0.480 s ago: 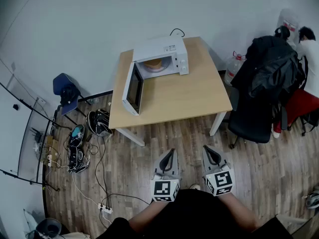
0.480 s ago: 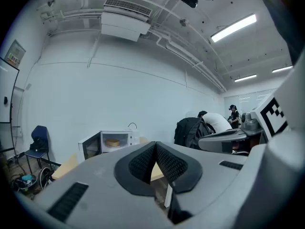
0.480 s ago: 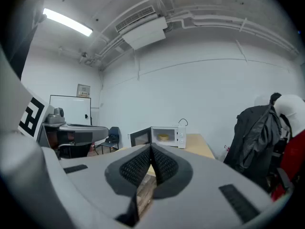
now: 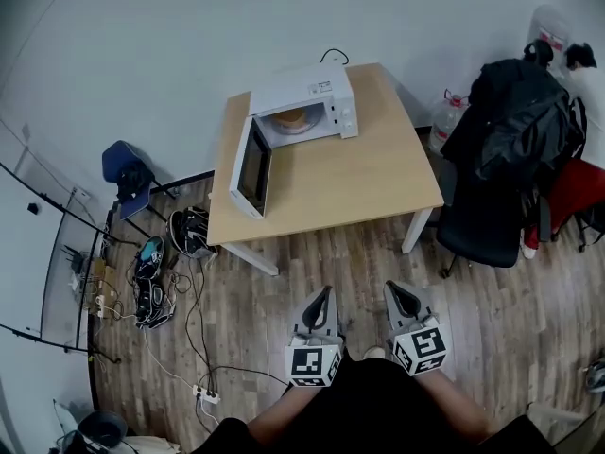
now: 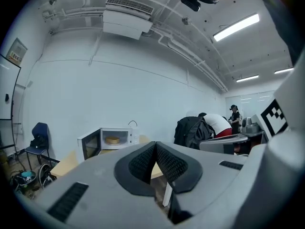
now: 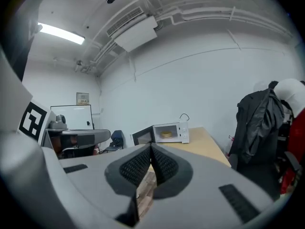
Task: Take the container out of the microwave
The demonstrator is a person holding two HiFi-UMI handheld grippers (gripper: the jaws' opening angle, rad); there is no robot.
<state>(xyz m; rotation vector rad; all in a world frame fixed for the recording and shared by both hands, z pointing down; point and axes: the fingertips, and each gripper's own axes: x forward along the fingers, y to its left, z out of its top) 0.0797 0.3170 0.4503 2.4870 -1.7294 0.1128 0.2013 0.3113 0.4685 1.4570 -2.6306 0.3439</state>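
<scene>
Both grippers are held low at the near edge of the scene, well apart from the table (image 4: 331, 183). We see the left gripper (image 4: 324, 293) with its jaws pressed together on nothing, and the right gripper (image 4: 393, 288) likewise closed and empty.

The container (image 4: 291, 117), a low round yellowish dish, sits inside the white microwave (image 4: 312, 88) at the table's far edge. The door (image 4: 253, 168) is swung wide to the left. From the grippers the container lies far ahead and slightly left. We judge the left gripper marginally nearer, though the door stands on its side. The container's round form shows no long axis.

For writing, the top of the microwave bears a small label, too small to read. The gripper cubes carry only square black-and-white markers.
</scene>
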